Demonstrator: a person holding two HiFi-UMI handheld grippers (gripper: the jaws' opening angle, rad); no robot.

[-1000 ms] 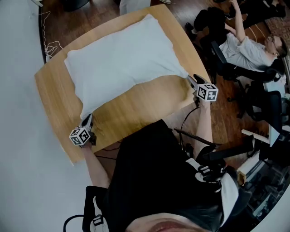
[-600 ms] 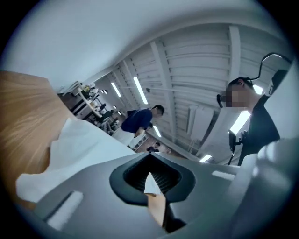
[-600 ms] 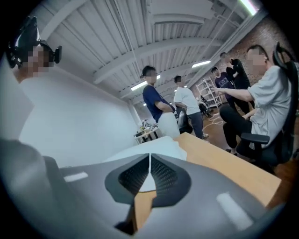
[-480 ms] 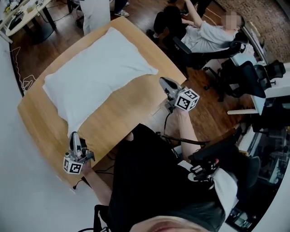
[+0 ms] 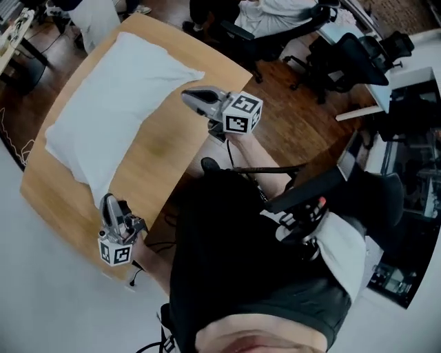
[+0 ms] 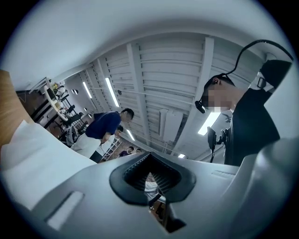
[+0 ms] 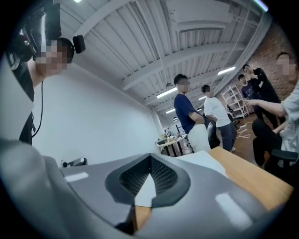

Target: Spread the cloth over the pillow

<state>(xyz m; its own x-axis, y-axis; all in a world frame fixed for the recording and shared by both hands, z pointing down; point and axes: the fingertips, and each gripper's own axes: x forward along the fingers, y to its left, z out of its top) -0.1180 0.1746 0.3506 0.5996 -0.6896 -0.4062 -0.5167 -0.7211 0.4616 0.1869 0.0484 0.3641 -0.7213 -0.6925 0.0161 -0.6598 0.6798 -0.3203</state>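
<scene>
The pillow (image 5: 114, 96), all white under its smooth cloth cover, lies along the far half of the wooden table (image 5: 162, 148). My left gripper (image 5: 107, 202) hovers above the table's near left corner, just short of the pillow's near corner, jaws shut on nothing. My right gripper (image 5: 187, 96) is raised near the pillow's right corner, also shut and empty. In the left gripper view the shut jaws (image 6: 150, 173) point upward past the white pillow (image 6: 37, 158). The right gripper view looks level over shut jaws (image 7: 149, 173) at the pillow (image 7: 202, 161) and the table (image 7: 250, 177).
Seated people and black office chairs (image 5: 275, 31) crowd the floor beyond the table's right side. A person in a white apron (image 5: 93, 17) stands at the far end. A desk (image 5: 14, 41) stands at upper left. Dark equipment (image 5: 406, 158) fills the right.
Both grippers have left the pillow's near corners and risen off the table, the right one the higher. The cloth stays flat on the pillow.
</scene>
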